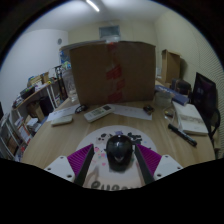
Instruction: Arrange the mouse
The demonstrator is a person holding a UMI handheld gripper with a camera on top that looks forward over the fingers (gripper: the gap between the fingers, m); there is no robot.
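A black mouse point(120, 150) rests on a white mat with printed lettering point(100, 172) on the wooden desk point(70, 140). My gripper point(116, 160) is open around it. The mouse stands between the two fingers, nearer the right magenta pad point(150, 158), with a clear gap to the left pad point(80, 160). The mouse's rear part is hidden below the fingers.
A white keyboard point(100, 113) and papers point(132, 110) lie beyond the mouse. A big cardboard box point(112, 72) stands at the desk's far edge. A white book point(60, 118) and shelves point(28, 112) are left. Notebooks point(190, 122) and a dark screen point(205, 95) are right.
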